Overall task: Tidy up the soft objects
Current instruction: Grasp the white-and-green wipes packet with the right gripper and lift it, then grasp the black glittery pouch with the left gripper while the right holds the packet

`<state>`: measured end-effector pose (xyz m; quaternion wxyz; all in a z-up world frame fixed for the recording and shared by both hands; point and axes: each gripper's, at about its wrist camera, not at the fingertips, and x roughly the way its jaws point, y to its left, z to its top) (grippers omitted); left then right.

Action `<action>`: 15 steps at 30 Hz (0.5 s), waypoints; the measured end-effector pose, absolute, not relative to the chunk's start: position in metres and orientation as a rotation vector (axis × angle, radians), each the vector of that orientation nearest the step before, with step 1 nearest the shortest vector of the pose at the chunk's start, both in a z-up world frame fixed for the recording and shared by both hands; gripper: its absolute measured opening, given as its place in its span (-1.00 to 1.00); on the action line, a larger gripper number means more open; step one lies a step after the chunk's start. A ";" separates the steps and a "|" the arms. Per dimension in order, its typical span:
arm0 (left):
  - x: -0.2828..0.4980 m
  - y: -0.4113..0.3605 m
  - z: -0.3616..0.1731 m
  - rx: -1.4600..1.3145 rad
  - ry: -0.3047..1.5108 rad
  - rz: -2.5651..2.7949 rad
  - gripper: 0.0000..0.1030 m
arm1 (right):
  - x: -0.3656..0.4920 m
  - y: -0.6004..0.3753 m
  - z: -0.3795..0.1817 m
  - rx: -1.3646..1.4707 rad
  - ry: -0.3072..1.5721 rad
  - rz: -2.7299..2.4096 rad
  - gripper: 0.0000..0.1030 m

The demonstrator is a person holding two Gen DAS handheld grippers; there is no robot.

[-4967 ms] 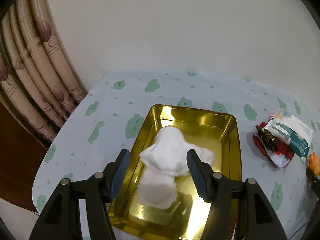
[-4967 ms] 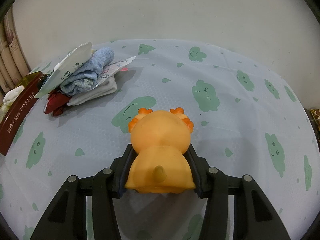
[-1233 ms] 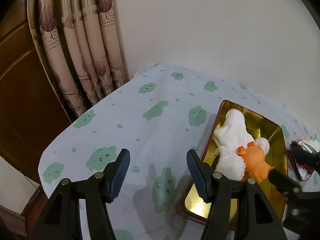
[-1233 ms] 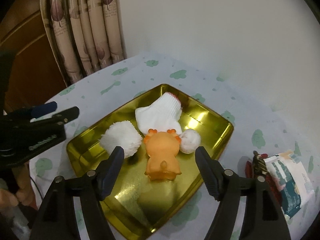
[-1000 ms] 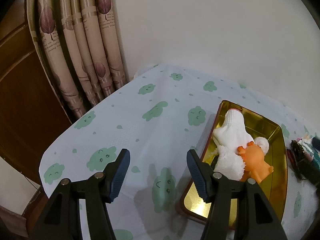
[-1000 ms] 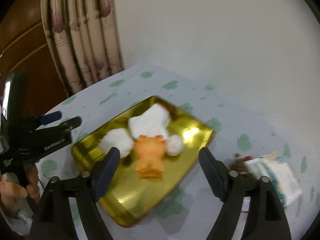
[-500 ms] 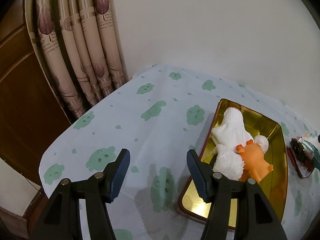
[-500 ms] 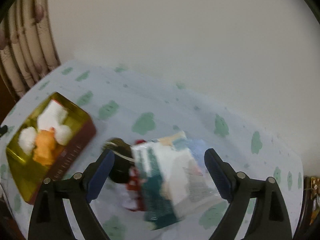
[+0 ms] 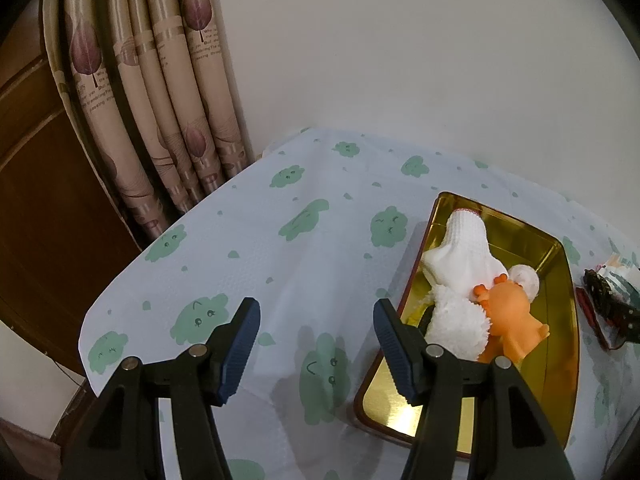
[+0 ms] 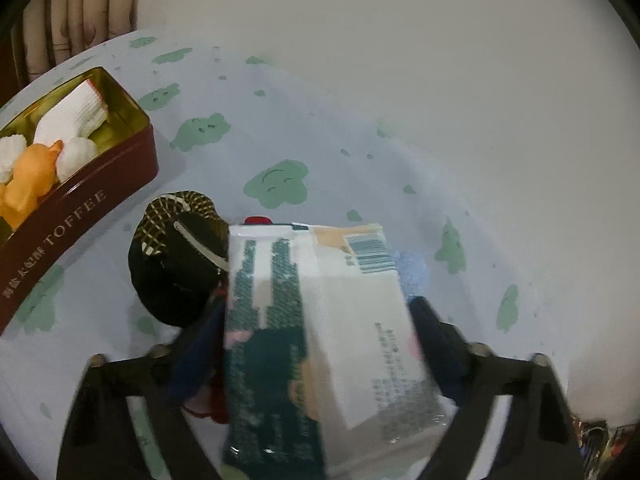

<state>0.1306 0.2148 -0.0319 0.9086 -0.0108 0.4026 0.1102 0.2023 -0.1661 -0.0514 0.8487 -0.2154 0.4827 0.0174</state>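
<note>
A gold toffee tin (image 9: pixel 558 300) holds a white sock (image 9: pixel 464 250), white fluffy pieces (image 9: pixel 460 320) and an orange toy animal (image 9: pixel 512 320); the tin also shows in the right wrist view (image 10: pixel 80 200). My left gripper (image 9: pixel 316 332) is open and empty over the tablecloth, left of the tin. My right gripper (image 10: pixel 316 336) is open, its jaws on either side of a white and green tissue pack (image 10: pixel 316 328) that lies on a pile with a black checked pouch (image 10: pixel 180 264). I cannot tell whether the jaws touch the pack.
The round table has a white cloth with green cloud prints (image 9: pixel 280 240). Beige curtains (image 9: pixel 160 100) hang behind its left edge, with a dark wooden panel (image 9: pixel 32 200) beside them. A plain wall stands behind the table. Red and blue cloth (image 10: pixel 412 272) peeks from under the pack.
My right gripper let go of the orange toy in the tin, swung right and came down around the tissue pack. My left gripper stayed open and hardly moved.
</note>
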 end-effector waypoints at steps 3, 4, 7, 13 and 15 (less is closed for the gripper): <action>0.131 0.216 -0.032 -0.022 0.831 0.227 0.17 | 0.200 -0.169 -0.049 -0.438 1.001 0.028 0.39; 0.131 0.216 -0.032 -0.021 0.831 0.227 0.17 | 0.198 -0.169 -0.048 -0.436 0.992 0.026 0.36; 0.131 0.216 -0.033 -0.021 0.831 0.226 0.17 | 0.191 -0.173 -0.039 -0.389 0.961 0.020 0.30; 0.131 0.216 -0.032 -0.014 0.830 0.222 0.17 | 0.164 -0.193 -0.013 -0.261 0.880 -0.013 0.30; 0.131 0.215 -0.032 -0.006 0.829 0.218 0.17 | 0.153 -0.203 -0.004 -0.221 0.851 -0.028 0.30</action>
